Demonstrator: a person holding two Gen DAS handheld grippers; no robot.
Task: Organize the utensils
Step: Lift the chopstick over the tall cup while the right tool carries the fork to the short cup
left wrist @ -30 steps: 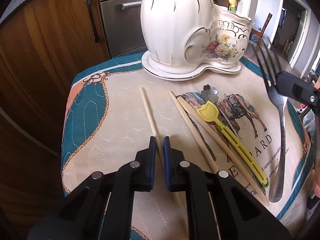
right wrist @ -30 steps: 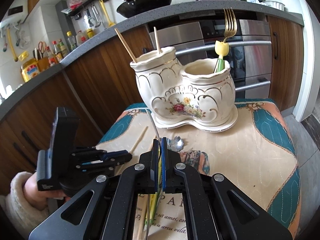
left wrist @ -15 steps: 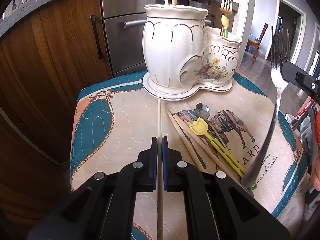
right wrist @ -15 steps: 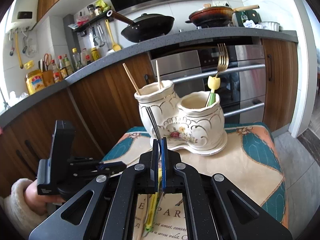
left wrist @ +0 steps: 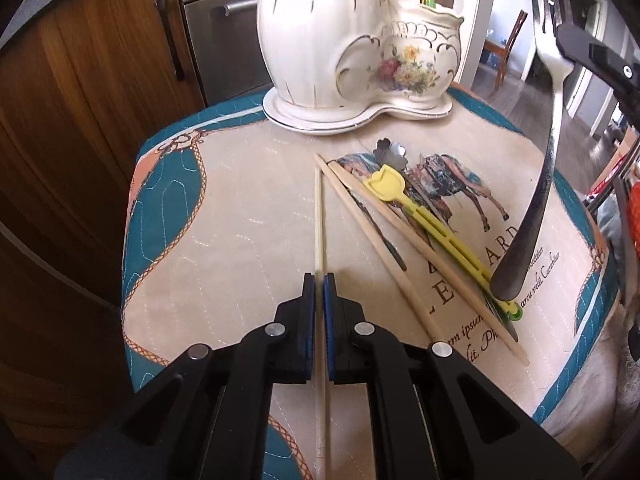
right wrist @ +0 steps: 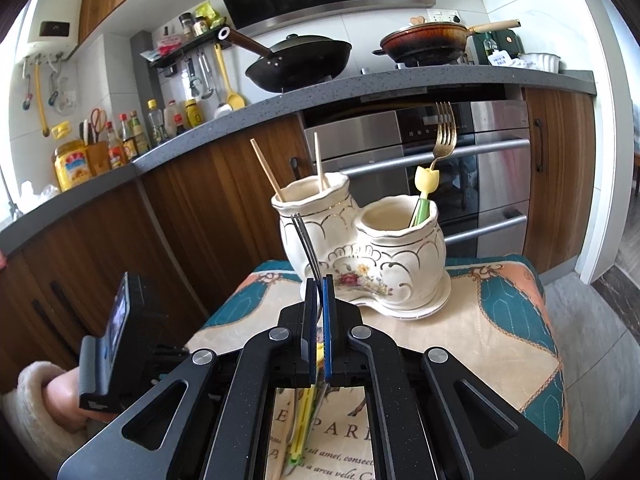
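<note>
On the left wrist view
Left gripper [left wrist: 319,280]: clamped on a pale chopstick [left wrist: 318,216], which runs out ahead between the blue pads and back beneath the jaws.
Surface: quilted cloth [left wrist: 224,216], cream with teal and orange border and a horse print, covering a small table.
Loose utensils: two more chopsticks [left wrist: 384,240] lying slantwise just right of the held one; a yellow tulip-headed utensil [left wrist: 432,224] beside them; a flower-shaped metal utensil head [left wrist: 390,150] near the holder's base.
Holder: cream ceramic two-pot holder [left wrist: 328,40] with gilt lines and painted flowers, standing at the far edge of the cloth.
Fork [left wrist: 548,152]: raised above the right side of the cloth, tines up, handle end hanging low, held by the right gripper's black finger at the picture's right edge.
Room: wooden cabinet doors at left, steel oven front behind the holder, doorway and chair at far right.

On the right wrist view
Right gripper [right wrist: 319,312]: closed on the fork's neck, dark tines rising in front of the holder.
Holder contents: two chopsticks in the taller left pot; a gold fork and a yellow tulip utensil in the lower right pot.
Left gripper body: low at left, held by a hand in a fleecy sleeve.
Room: grey speckled countertop [right wrist: 320,96], black wok [right wrist: 300,64] and brown pan [right wrist: 424,44] on the hob, sauce bottles and hanging tools at left, oven beneath.
</note>
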